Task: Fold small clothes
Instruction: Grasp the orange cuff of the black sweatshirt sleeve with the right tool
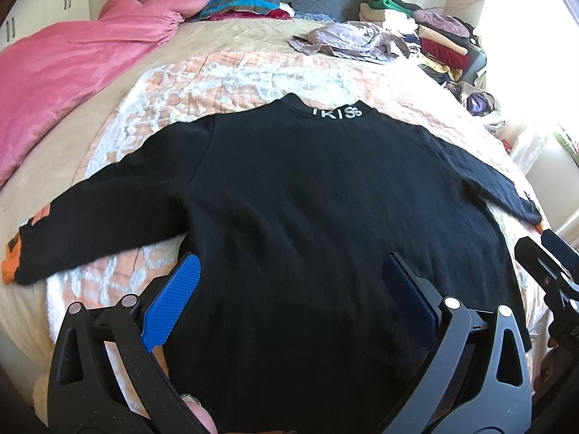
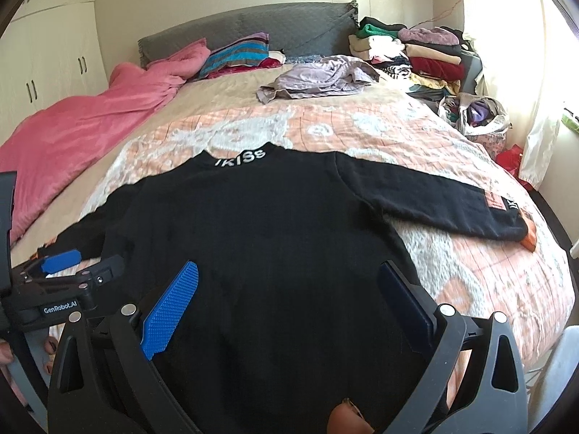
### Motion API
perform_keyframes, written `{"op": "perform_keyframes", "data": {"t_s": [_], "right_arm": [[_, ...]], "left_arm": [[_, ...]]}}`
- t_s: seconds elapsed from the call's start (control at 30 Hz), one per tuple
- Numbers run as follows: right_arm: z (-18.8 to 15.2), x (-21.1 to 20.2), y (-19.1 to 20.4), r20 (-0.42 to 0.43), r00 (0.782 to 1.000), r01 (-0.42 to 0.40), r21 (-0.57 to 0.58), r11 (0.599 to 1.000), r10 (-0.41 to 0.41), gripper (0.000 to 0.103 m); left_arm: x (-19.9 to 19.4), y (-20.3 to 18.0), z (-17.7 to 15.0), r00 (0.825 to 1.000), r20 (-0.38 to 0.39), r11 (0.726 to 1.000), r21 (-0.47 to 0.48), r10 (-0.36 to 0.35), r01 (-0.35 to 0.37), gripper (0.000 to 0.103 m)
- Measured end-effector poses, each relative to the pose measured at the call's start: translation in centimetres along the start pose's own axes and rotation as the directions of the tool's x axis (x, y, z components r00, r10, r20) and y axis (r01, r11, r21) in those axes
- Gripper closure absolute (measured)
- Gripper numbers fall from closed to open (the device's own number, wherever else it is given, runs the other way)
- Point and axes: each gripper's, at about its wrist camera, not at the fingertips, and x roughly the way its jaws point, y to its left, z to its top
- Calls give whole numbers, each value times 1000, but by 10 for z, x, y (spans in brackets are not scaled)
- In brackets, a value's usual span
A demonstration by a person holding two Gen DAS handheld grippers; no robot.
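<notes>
A black long-sleeved sweater (image 1: pixel 307 199) with white "IKISS" lettering on the collar lies flat on the bed, sleeves spread to both sides, cuffs orange. It also shows in the right wrist view (image 2: pixel 275 224). My left gripper (image 1: pixel 293 282) is open, its blue pads (image 1: pixel 173 300) wide apart over the sweater's lower left part. My right gripper (image 2: pixel 293 285) is open over the lower right part near the hem. Neither holds cloth. The left gripper also shows at the left edge of the right wrist view (image 2: pixel 61 264).
An orange-and-white patterned blanket (image 1: pixel 231 79) lies under the sweater. A pink duvet (image 1: pixel 72 61) lies at the left. A crumpled lilac garment (image 1: pixel 347 41) lies further up the bed. Stacks of folded clothes (image 1: pixel 430 32) stand at the far right, striped pillows (image 1: pixel 242 1) by the grey headboard.
</notes>
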Motion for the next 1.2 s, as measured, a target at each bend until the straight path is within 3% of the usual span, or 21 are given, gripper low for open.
{"op": "perform_keyframes", "data": {"t_s": [0.5, 0.7, 0.97, 1.1, 1.2], "right_arm": [[38, 33, -54, -3, 996, 93, 165, 982, -94, 4], [47, 51, -86, -24, 984, 176, 223, 959, -175, 4], [57, 74, -133, -62, 967, 254, 329, 910, -248, 4], [62, 79, -160, -68, 959, 278, 413, 867, -275, 4], [62, 84, -183, -85, 944, 320, 467, 824, -319, 4]], "left_arm": [[31, -6, 44, 1000, 8, 1000, -2, -9, 9, 8], [47, -9, 59, 1000, 2, 1000, 0, 2, -2, 8], [67, -29, 80, 999, -13, 998, 45, -32, 33, 8], [79, -35, 88, 999, -22, 996, 77, -33, 35, 8], [91, -38, 93, 997, -42, 993, 96, -72, 75, 8]]}}
